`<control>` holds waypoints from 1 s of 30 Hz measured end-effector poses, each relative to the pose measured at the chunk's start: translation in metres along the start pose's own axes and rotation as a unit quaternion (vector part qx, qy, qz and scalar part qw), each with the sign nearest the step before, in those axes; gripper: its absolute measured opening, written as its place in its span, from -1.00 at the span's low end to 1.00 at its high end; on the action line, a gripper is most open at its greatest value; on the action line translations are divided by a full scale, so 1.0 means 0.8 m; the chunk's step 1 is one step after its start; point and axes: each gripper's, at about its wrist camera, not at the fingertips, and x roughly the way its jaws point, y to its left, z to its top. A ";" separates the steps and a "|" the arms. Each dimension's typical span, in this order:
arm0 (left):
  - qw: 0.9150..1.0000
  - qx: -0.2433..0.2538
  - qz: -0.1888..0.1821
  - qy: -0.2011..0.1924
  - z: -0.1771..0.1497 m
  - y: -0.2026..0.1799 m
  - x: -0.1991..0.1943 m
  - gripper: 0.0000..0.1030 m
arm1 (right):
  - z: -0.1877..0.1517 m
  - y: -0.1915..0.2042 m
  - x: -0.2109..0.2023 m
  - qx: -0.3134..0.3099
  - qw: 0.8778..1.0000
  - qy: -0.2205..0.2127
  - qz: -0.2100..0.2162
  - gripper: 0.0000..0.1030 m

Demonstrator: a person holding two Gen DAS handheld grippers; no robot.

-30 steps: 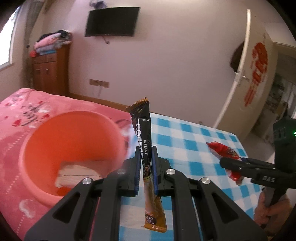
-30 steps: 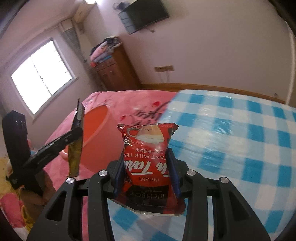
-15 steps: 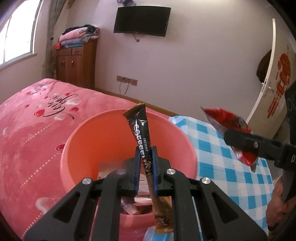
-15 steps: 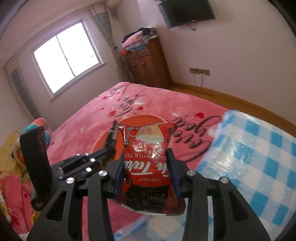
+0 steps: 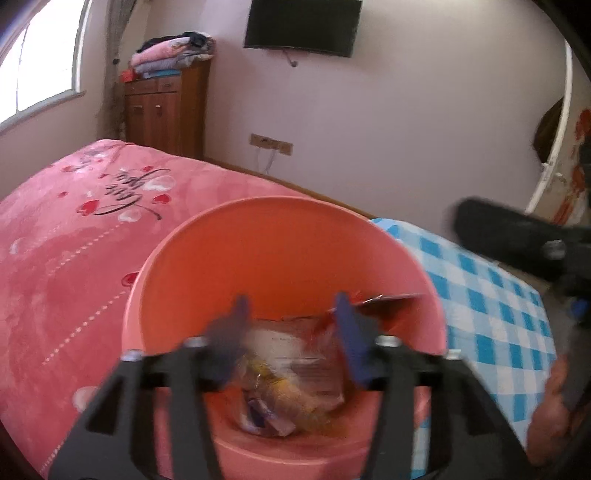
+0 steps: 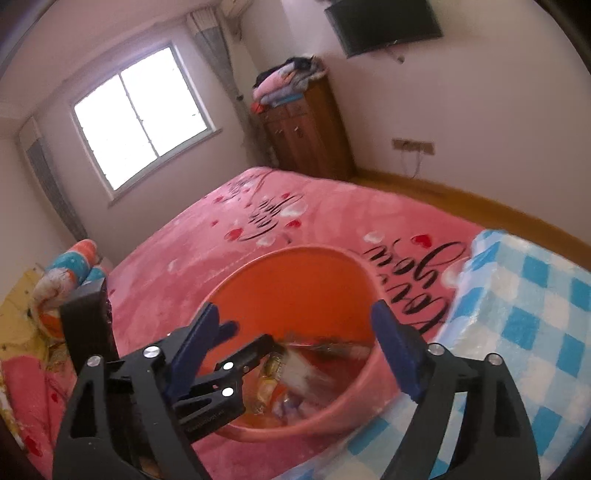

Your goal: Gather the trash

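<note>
A pink plastic bucket [image 5: 288, 229] stands on the pink bedspread; it also shows in the right wrist view [image 6: 291, 280]. Several wrappers lie in its bottom [image 5: 288, 391], blurred, with a red packet [image 5: 384, 302] against the right wall. My left gripper [image 5: 291, 332] is open and empty over the bucket's near rim. My right gripper [image 6: 295, 332] is open and empty above the bucket. The left gripper's fingers [image 6: 236, 362] reach over the bucket's left side in the right wrist view. The right gripper [image 5: 517, 240] appears at the right in the left wrist view.
A pink bedspread [image 5: 74, 236] with hearts covers the bed. A blue-and-white checked cloth [image 5: 491, 295] lies to the bucket's right [image 6: 535, 314]. A wooden cabinet [image 5: 166, 110] and a wall TV [image 5: 303, 26] are at the back. Pillows [image 6: 62, 280] lie at the left.
Both grippers have opened over the bucket. The coffee stick has left my left gripper and the red milk tea packet has left my right; both now lie in the bucket.
</note>
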 end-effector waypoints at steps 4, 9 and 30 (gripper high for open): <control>1.000 -0.010 -0.002 -0.007 -0.002 -0.001 -0.002 0.58 | -0.009 -0.016 -0.024 0.001 0.999 -0.027 -0.032 0.76; 1.000 -0.012 0.003 -0.014 -0.004 -0.008 -0.006 0.78 | -0.029 -0.044 -0.050 0.022 0.997 -0.039 -0.059 0.77; 0.994 0.080 0.031 -0.067 -0.022 -0.116 -0.035 0.92 | -0.119 -0.127 -0.132 0.047 0.979 -0.059 -0.192 0.83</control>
